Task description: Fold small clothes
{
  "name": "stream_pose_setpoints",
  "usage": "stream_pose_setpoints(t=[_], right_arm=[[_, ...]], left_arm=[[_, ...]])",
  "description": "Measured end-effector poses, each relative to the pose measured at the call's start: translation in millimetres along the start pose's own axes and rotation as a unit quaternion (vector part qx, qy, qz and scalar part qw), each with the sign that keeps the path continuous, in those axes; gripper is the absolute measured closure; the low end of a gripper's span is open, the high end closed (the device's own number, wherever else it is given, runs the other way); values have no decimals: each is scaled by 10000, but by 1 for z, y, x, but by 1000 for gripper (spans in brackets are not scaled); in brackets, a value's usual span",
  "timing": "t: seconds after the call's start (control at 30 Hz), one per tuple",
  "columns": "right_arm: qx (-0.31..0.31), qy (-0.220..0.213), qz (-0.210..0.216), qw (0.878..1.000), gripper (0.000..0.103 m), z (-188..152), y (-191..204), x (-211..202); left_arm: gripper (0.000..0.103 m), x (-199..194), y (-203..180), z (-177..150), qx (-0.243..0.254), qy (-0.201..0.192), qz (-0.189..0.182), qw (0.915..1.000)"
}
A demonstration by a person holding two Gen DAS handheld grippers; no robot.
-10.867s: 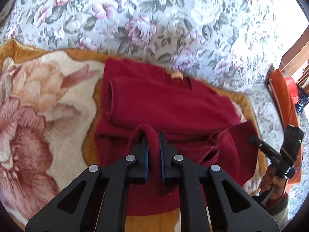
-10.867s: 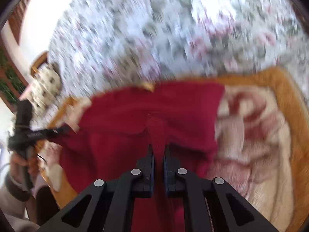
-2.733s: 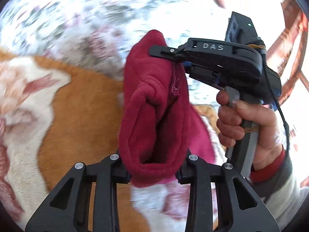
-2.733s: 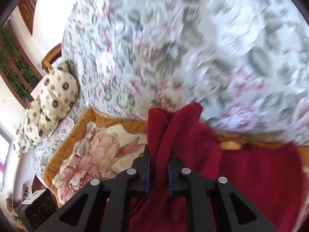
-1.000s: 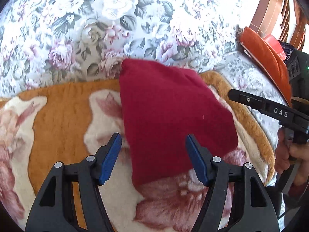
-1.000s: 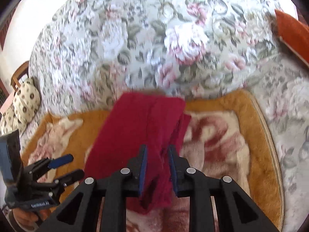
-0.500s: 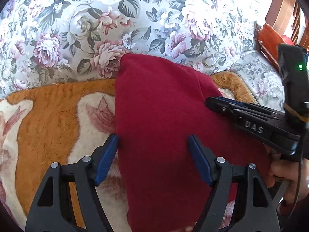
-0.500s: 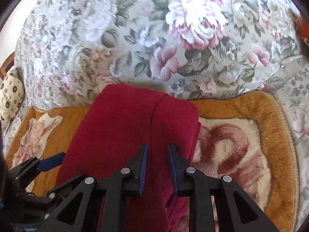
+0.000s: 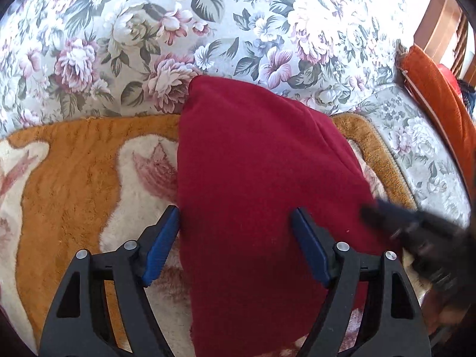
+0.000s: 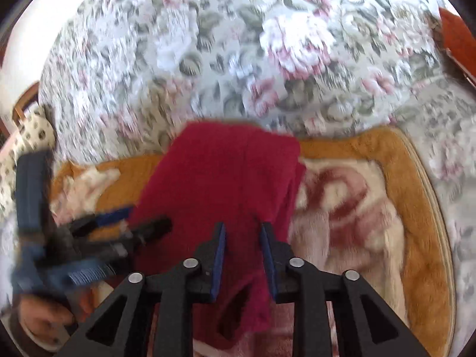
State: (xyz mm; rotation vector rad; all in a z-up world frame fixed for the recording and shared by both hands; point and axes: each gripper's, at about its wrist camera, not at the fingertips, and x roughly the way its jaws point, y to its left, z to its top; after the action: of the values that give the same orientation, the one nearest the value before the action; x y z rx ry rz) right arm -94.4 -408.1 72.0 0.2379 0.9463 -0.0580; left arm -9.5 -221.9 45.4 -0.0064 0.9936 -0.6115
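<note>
Change since half a second ago: the right claw has spread its blue pads and drawn back from the red fleece top; in the left wrist view it has slid from across the top's right side to the lower right edge, and it shows only as a dark blur.
Left claw: wide open, as it was a second ago, one blue pad on each side of the near part of the folded top; whether the pads touch the cloth cannot be told.
Right claw now: open, with a narrower gap than the left, pads above the near right corner of the top, nothing pinched between them.
Red fleece top: folded into a long narrow bundle lying flat on the orange and cream flower-patterned blanket.
Long axis: runs from the claws away to the sofa back, leaning slightly left in the left wrist view.
Far end: narrower, and it reaches the floral sofa back.
Near end: broader, under the left claw; in the right wrist view a loose flap with a dark opening shows at the near right corner.
Right of the blanket: an orange cushion at the sofa's end.
Right wrist view: blurred by motion.
</note>
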Motion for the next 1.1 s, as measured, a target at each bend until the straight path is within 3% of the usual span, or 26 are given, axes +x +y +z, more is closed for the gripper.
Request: stream_pose_setpoints(t=[0.07,0.13,0.2,0.27,0.5,0.57,0.63,0.67,0.8,0.9,1.1], right_arm=[[113,282,139,9994,73,-10,-7,16],[281,138,351,9989,71,-11,-14,10],[451,-91,534,9975,52,-8,-22,-1],[619,-253,607,9959,46,-4,-32,-3],[1382,263,1524,9783,31,3,-59,51],[1595,332,1852,9691,30,3,-65,69],[1749,222,2063,9625,29,2,-67,78],[1728,159,2070,9628,28,2,-66,79],[1398,4,1871,9723,48,8,-50,68],[1104,-122,1734,9786,51,11,-34,48],[884,-105,2067,9743,51,-5,11,7]], left_arm=[[25,-2,3,0,-90,106,-114,9998],[25,-7,8,1,-194,169,-311,9992],[25,-10,18,5,-355,224,-594,9974],[25,-7,28,10,-580,317,-840,9943],[14,28,42,18,-988,737,-1554,9801],[11,45,45,17,-1146,965,-1785,9725],[10,46,45,18,-1147,868,-1865,9719],[10,46,43,19,-1074,848,-1846,9732],[18,33,34,17,-779,694,-1709,9797],[19,11,34,11,-770,621,-1750,9796],[19,-56,44,-21,-730,388,-1510,9851]])
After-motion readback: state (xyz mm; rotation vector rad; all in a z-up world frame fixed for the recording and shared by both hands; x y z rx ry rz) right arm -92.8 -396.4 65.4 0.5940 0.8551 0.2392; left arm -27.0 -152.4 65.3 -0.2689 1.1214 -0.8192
